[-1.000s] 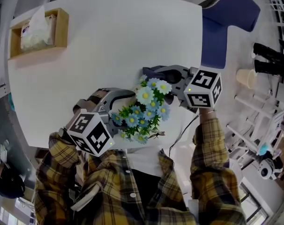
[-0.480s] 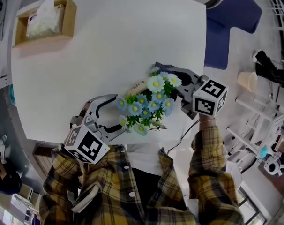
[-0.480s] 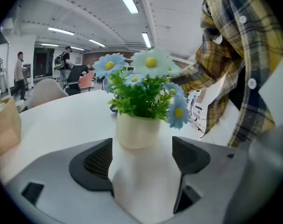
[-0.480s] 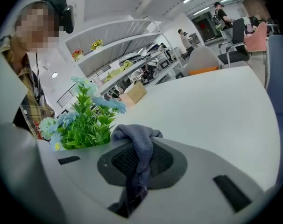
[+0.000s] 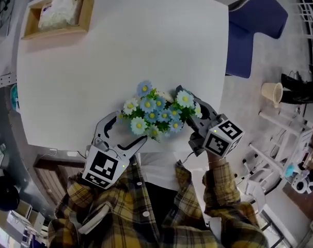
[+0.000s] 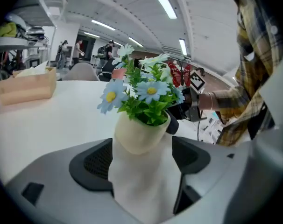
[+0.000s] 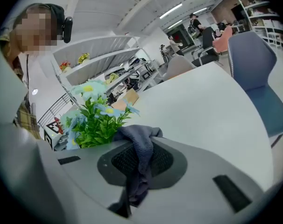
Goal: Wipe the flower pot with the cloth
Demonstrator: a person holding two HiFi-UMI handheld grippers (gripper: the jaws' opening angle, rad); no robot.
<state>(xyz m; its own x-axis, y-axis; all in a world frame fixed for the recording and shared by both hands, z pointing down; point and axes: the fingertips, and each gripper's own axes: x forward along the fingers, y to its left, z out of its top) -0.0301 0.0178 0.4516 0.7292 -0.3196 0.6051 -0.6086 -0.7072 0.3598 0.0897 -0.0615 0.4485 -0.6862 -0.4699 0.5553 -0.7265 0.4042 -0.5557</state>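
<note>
A cream flower pot [image 6: 140, 136] full of blue and white artificial flowers [image 5: 156, 112] is near the table's front edge. My left gripper [image 5: 126, 130] is shut on the pot, with one pad against each side, as the left gripper view [image 6: 142, 143] shows. In the head view the blooms hide the pot. My right gripper [image 5: 190, 110] is just right of the flowers, shut on a dark grey-blue cloth [image 7: 139, 155]. The cloth hangs bunched over the jaw pad, close beside the green leaves [image 7: 97, 125].
The white table [image 5: 120, 45] stretches away from me. A wooden tissue box [image 5: 58, 14] is at its far left corner. A blue chair [image 5: 252, 30] stands past the right edge, with a paper cup [image 5: 272, 92] beyond it. My plaid sleeves are at the near edge.
My left gripper has rolled and drawn back towards me, turning the pot so the blooms swing left. My right gripper with the cloth has come in close to the flowers' right side.
</note>
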